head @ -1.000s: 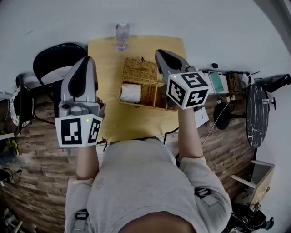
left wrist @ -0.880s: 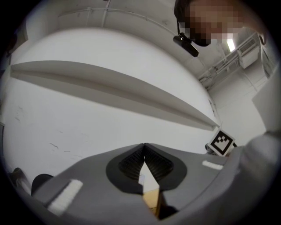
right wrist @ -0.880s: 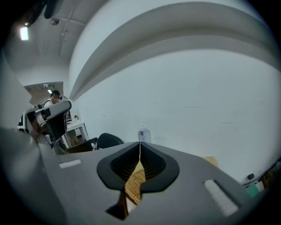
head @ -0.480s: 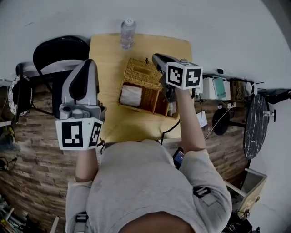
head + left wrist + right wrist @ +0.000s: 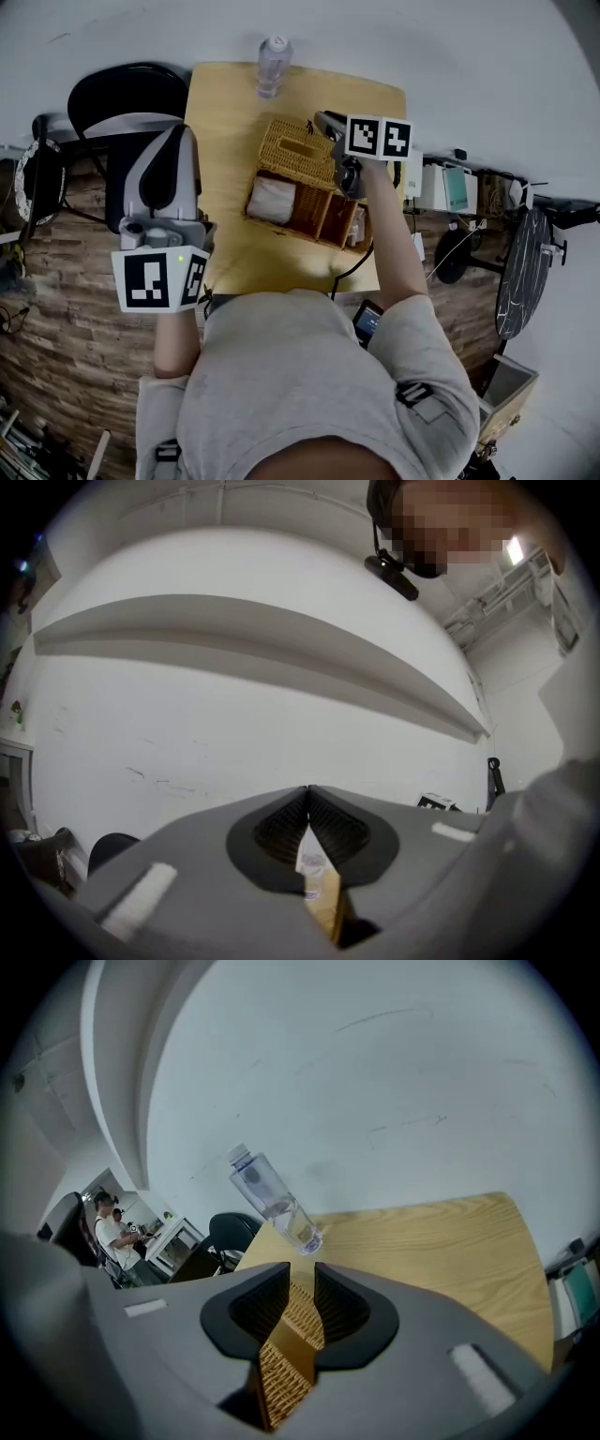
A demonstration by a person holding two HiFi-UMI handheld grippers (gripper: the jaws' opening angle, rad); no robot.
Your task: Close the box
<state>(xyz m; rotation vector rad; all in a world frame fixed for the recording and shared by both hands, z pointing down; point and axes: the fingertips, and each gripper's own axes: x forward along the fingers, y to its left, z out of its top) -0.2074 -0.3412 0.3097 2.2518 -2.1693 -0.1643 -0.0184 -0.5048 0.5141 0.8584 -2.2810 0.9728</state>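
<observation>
Wicker box lid point(image 5: 281, 1384) in the grip of the right tool point(image 5: 302, 1288) — left tool point(image 5: 307, 803) tight together, empty.

We look down on a light wooden table point(image 5: 230, 103), its far edge set against a white wall point(image 5: 422, 47). Two things rest on it. A clear bottle point(image 5: 271, 66) with a pale cap stands upright near the far edge, about midway along it. A wicker box point(image 5: 309, 211) sits right of centre, apart from the bottle, with its lid point(image 5: 292, 150) raised on the far side. In the right gripper view we see the bottle beyond the lid, with bare yellow wood stretching away to the right of it.
</observation>
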